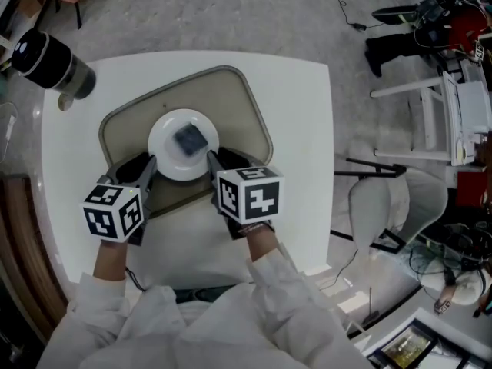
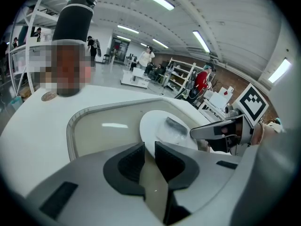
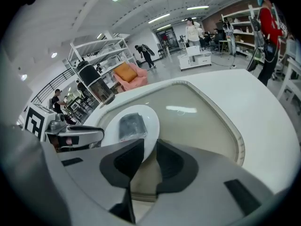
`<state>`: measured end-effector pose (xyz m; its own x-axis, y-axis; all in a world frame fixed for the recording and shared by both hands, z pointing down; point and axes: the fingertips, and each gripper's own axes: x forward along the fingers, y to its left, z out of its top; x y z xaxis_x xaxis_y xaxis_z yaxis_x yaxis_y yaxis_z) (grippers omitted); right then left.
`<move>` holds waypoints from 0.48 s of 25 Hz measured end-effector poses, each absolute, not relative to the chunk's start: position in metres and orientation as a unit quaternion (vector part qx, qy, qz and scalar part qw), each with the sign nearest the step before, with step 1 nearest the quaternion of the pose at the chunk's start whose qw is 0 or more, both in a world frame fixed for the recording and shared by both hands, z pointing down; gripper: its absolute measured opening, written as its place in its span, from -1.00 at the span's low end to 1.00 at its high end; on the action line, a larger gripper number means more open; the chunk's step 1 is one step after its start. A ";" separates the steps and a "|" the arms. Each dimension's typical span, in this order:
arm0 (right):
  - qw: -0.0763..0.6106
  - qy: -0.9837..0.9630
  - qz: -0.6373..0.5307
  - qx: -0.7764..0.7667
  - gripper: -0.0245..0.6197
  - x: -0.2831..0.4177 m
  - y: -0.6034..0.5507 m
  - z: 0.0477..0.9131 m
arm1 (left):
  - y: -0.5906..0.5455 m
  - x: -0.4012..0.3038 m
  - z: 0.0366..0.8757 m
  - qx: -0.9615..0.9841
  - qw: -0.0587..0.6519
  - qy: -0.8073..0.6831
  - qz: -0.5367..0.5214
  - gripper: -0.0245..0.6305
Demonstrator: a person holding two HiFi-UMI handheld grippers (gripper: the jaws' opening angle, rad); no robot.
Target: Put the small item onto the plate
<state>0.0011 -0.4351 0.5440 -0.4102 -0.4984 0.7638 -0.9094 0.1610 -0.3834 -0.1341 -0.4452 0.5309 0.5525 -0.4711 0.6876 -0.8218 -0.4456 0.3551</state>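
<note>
workshop hall bkgd: shelving, strip lights, people far off. white tabletop [image 1: 307,129] carries all items below.

- item 1: small dark grey flat square item [image 1: 190,137]. location: on white round plate [image 1: 165,141], near centre, lying flat. seems to have a clear film wrap w/ sheen, not certain. handling (est.): light, thin, prob. slightly pliable and slick if wrapped; not fragile. low profile, so pinch across two opposite edges, jaws coming in shallow. task looks done as it lies.
- item 2: plate, as above. contents: item 1 only. glazed, stiff, breakable; would slide on a smooth surface. grip pt = rim.
- item 3: beige rounded-corner tray [image 1: 238,91]. contents: plate only, toward near side; rest bare.
- item 4: black cylindrical flask [image 1: 50,64], upright, far left corner of tabletop, well apart from tray.
- left hand-held gripper [image 2: 149,147]: jaws apart by a narrow gap, nothing between; tips just beside plate's left rim.
- right hand-held gripper [image 3: 146,147]: jaws apart, not clamped; plate's right rim sits at the gap by the tips, contact not clear.
</note>
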 end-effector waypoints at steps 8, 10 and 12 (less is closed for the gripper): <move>0.261 -0.734 0.383 0.497 -0.70 0.005 -0.427 0.536 | -0.436 -0.142 0.522 0.814 0.336 -0.405 0.244 -0.71; 0.248 -0.736 0.380 0.502 -0.70 0.009 -0.421 0.529 | -0.430 -0.144 0.517 0.814 0.335 -0.410 0.238 -0.71; 0.237 -0.738 0.378 0.506 -0.70 0.013 -0.415 0.523 | -0.424 -0.146 0.512 0.814 0.333 -0.415 0.233 -0.71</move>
